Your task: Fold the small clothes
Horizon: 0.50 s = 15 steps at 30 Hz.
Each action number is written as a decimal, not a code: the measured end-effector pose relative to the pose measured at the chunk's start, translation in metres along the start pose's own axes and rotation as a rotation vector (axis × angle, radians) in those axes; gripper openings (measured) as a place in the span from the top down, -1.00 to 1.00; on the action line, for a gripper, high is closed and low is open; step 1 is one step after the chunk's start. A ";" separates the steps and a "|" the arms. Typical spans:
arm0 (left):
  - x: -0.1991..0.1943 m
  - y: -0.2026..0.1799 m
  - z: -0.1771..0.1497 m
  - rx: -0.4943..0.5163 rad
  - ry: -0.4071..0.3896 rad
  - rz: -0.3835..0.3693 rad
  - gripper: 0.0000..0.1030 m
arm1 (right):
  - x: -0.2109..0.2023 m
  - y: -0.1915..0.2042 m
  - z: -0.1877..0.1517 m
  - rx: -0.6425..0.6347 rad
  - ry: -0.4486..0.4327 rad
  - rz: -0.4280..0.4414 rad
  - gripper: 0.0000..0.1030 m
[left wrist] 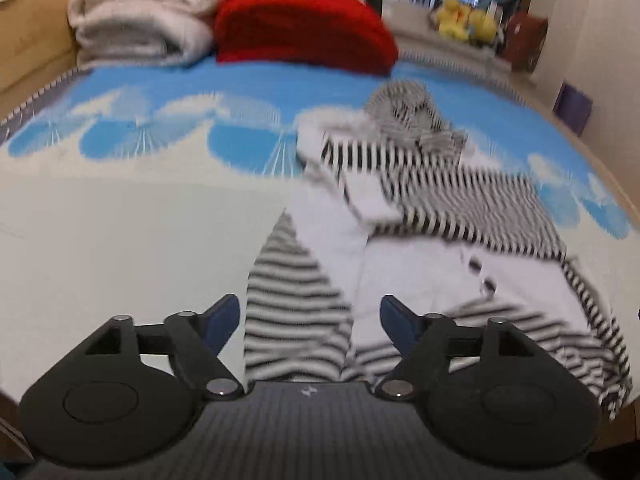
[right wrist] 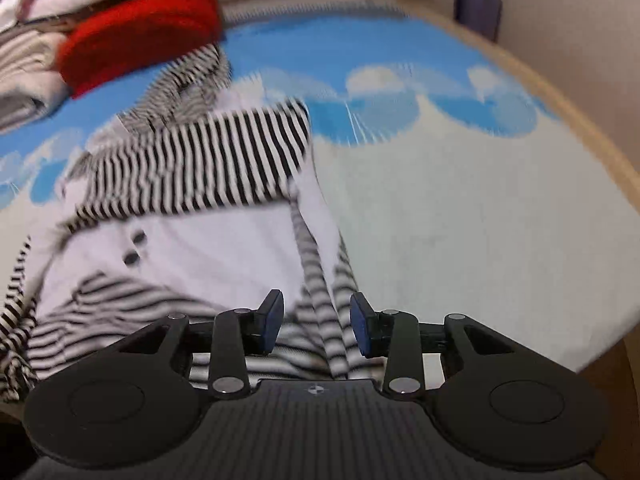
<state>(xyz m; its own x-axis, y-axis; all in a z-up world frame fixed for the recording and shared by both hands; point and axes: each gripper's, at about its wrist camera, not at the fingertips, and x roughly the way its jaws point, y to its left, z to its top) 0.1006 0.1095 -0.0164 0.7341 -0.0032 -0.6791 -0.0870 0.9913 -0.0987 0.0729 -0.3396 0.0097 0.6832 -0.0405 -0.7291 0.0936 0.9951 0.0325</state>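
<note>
A small black-and-white striped garment with white panels [left wrist: 420, 216] lies on the blue-and-white cloud-print sheet [left wrist: 120, 208]. My left gripper [left wrist: 310, 322] is open above the garment's near left striped part, jaws wide apart. In the right wrist view the same garment [right wrist: 192, 200] spreads to the left, with two dark buttons [right wrist: 134, 248]. My right gripper [right wrist: 316, 322] is open, and a striped fold [right wrist: 326, 312] of the garment's near right edge runs between its blue pads, with a gap on each side.
A red folded cloth [left wrist: 304, 28] and a cream folded blanket [left wrist: 140, 16] sit at the far end of the bed. Yellow plush toys [left wrist: 464, 18] stand on a ledge behind. The bed's wooden edge [right wrist: 580, 120] curves along the right.
</note>
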 end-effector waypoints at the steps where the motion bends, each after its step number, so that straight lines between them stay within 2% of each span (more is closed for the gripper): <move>1: -0.002 -0.003 0.003 -0.003 -0.024 -0.003 -0.64 | -0.002 0.003 0.003 -0.011 -0.029 -0.005 0.26; 5: -0.012 -0.010 0.010 0.006 -0.098 0.015 -0.65 | -0.013 0.006 0.015 0.008 -0.112 -0.004 0.26; 10: -0.019 -0.016 0.024 -0.017 -0.146 0.049 -0.65 | -0.021 0.015 0.035 0.034 -0.211 -0.008 0.26; 15: -0.024 -0.027 0.043 -0.029 -0.192 0.073 -0.65 | -0.019 0.038 0.076 -0.017 -0.220 -0.029 0.25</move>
<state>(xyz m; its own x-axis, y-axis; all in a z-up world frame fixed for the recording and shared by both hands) 0.1147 0.0882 0.0336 0.8399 0.0961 -0.5342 -0.1619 0.9838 -0.0774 0.1182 -0.3078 0.0768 0.8219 -0.0861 -0.5631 0.1047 0.9945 0.0007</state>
